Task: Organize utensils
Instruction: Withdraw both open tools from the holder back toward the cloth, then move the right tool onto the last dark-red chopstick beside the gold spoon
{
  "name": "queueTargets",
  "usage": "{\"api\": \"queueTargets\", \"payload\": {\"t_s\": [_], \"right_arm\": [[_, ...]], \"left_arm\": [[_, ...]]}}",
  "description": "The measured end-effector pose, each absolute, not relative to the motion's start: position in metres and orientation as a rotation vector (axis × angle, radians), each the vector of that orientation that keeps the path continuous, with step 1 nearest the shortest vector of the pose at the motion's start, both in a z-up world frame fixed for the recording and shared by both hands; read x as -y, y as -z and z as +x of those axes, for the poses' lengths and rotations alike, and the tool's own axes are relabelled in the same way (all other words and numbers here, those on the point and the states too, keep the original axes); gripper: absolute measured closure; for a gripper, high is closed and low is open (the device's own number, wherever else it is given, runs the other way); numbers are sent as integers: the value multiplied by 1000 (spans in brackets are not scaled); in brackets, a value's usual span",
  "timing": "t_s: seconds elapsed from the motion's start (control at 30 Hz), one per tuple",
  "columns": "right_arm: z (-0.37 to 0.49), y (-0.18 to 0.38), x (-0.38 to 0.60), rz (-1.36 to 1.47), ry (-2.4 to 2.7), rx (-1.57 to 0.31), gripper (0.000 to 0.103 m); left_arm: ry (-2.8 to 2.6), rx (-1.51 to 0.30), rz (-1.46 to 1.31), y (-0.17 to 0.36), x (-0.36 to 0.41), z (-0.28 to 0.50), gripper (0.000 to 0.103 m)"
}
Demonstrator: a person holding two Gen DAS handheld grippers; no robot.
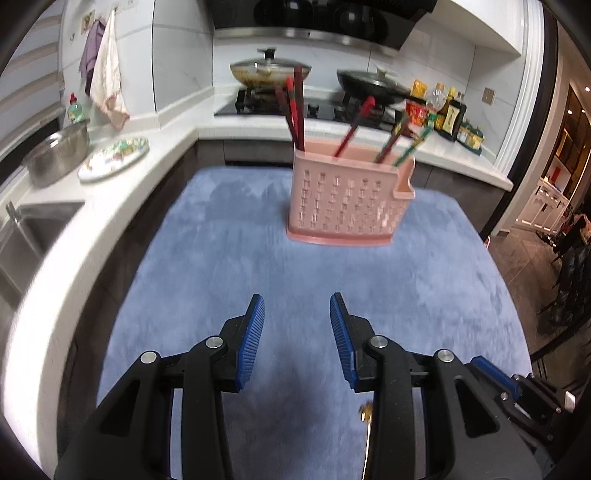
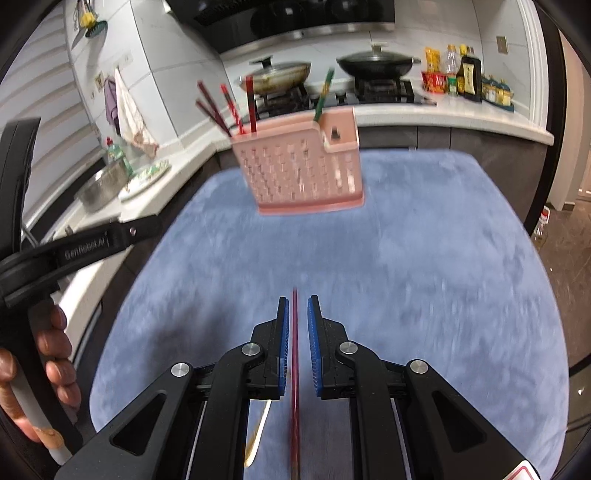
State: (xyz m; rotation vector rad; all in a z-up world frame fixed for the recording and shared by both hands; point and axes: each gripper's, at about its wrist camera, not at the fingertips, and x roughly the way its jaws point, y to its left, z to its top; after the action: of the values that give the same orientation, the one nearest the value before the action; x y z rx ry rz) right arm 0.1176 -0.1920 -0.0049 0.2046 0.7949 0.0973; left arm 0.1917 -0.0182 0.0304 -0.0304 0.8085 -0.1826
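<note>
A kitchen with white tiled walls and an L-shaped white countertop (image 1: 177, 147) that wraps ahead and to the left of the grippers. Straight ahead sits a black gas hob (image 1: 314, 107) under a dark range hood (image 1: 314, 18). Far left lies a steel sink (image 1: 26, 236); far right, grey floor tiles (image 1: 524, 258).

1 pink holder (image 1: 347, 201) ahead of the tool, w/ approx. 6 chopsticks (image 1: 295, 110) standing in it: 4 red/dark, 2 green-tipped, blur makes the count rough. 1 red chopstick (image 2: 294, 369) between the right tool's (image 2: 297, 314) pads, 1 gold utensil (image 2: 258, 435) under it. Behind on the tabletop (image 1: 236, 129): 2 lidded pans (image 1: 269, 70), 1 steel bowl (image 1: 55, 155), 1 plate (image 1: 114, 157).
</note>
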Motion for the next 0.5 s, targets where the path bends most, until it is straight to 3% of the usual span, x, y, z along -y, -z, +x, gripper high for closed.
{"api": "queueTargets", "payload": {"t_s": [0.5], "right_arm": [[68, 75, 190, 263, -88, -953, 91]], "left_arm": [[192, -966, -30, 39, 18, 149, 68]]}}
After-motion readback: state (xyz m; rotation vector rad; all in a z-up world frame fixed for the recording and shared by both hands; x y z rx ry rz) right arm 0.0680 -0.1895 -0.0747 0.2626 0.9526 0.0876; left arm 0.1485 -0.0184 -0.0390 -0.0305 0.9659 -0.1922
